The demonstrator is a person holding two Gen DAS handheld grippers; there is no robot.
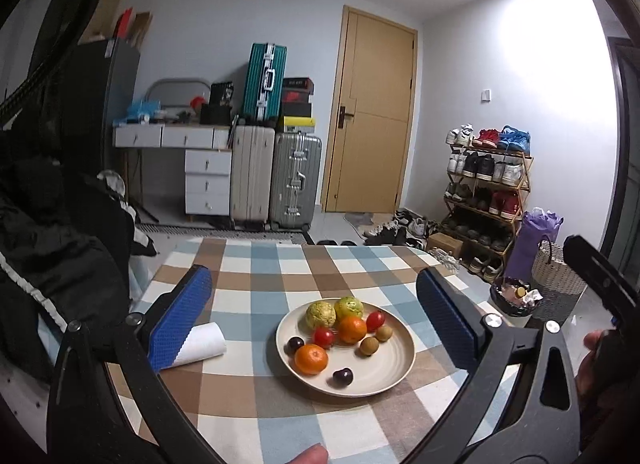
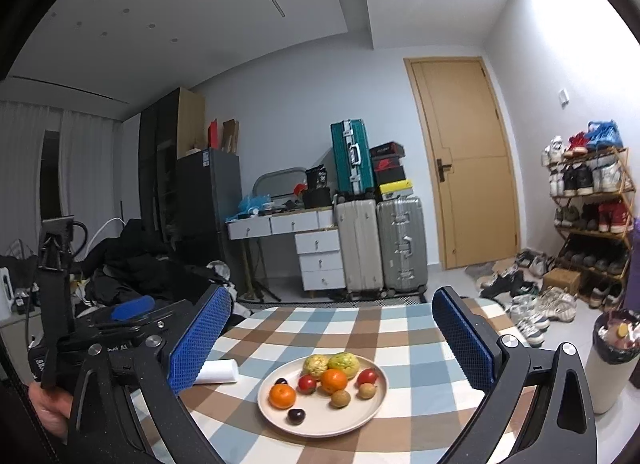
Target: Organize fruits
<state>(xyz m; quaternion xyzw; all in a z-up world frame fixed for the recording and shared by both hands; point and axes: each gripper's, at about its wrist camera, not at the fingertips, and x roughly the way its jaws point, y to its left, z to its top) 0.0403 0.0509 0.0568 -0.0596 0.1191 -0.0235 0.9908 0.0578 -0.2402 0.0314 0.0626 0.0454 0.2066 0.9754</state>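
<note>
A round cream plate [image 1: 394, 376] sits near the middle of the worktop [image 1: 248, 284], which wears a cloth of blue, brown and white squares. All the fruit is on the plate. Two bumpy yellow-green fruits [image 1: 321, 314] sit side by side at the far rim. In front of them is an orange [image 1: 352, 329], with a red tomato [image 1: 375, 320] on its right and another red tomato [image 1: 323, 336] on its left. Two small brown fruits [image 1: 369, 345] lie to the right. A second orange [image 1: 311, 359] rests near the front-left rim, with one dark cherry [image 1: 296, 344] behind it and another dark cherry [image 1: 343, 377] beside it, near the front rim.

A white paper roll [image 1: 202, 344] lies on its side toward the left edge of the worktop, well apart from the plate.

The left hand-held gripper [image 1: 314, 310] is wide apart and holds nothing — its blue pads [image 1: 178, 324] stand on either side of the plate in the left wrist view. The right hand-held gripper [image 2: 332, 338] is also wide apart and holds nothing — it hangs above the near edge of the worktop.
</note>
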